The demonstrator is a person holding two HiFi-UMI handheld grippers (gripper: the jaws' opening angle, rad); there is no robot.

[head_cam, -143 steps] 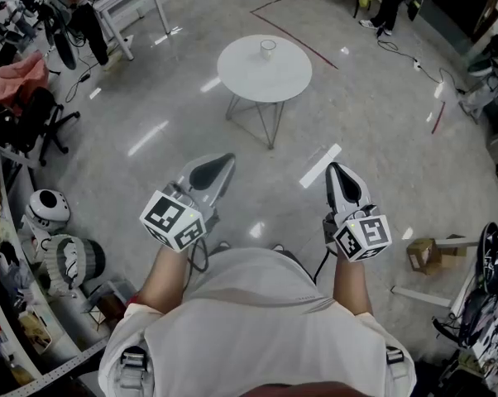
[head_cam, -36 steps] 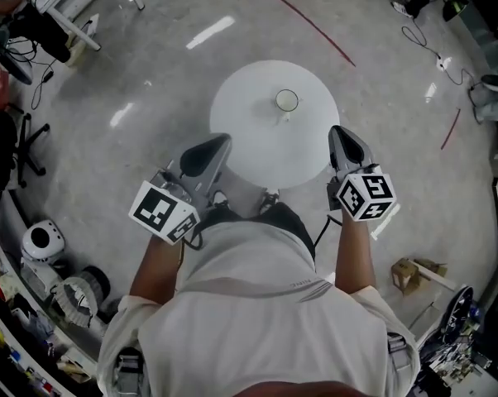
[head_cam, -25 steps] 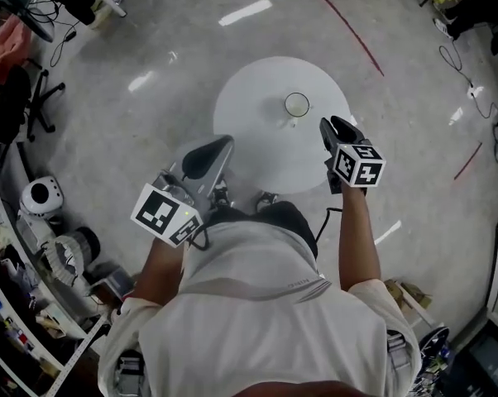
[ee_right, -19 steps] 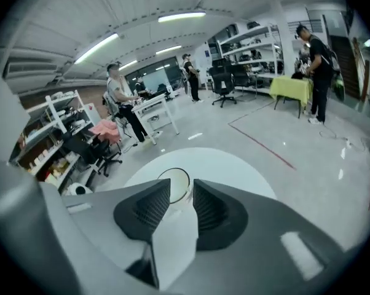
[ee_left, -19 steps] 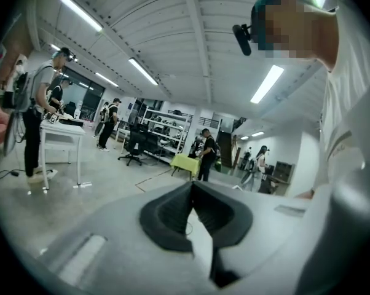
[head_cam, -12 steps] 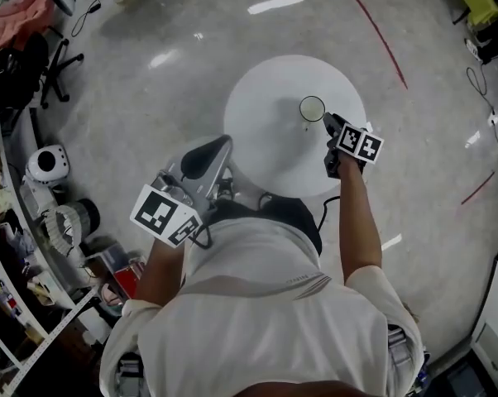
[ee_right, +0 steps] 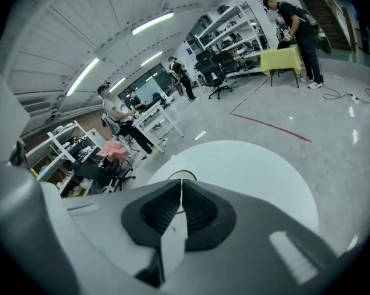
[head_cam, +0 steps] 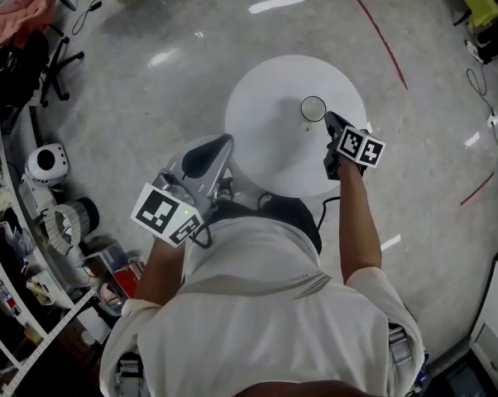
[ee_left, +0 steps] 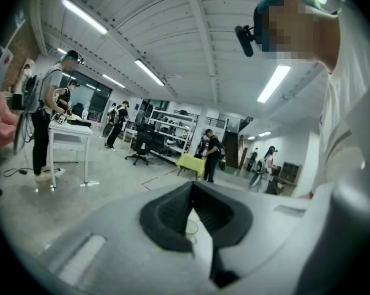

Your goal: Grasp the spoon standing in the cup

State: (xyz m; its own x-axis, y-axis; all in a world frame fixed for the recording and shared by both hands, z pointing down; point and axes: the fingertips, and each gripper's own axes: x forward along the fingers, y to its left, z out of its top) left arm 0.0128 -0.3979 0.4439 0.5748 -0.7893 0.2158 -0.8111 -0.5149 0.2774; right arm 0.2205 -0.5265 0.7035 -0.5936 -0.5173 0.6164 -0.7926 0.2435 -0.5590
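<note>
Right gripper jaws are closing, nearly together, at the glass cup rim, far right of the table. No spoon is discerned between them, so it may be missed and the cup knocked. Left gripper is shut, empty.

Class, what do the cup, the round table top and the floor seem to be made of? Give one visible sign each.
Cup: seemingly clear glass or plastic; the white table shows through it and only its rim reads as a ring.
Table: white, smooth, matt top, perhaps painted wood or laminate; even colour, no grain.
Floor: polished grey stone or concrete; mottled, mirroring ceiling lights.
</note>
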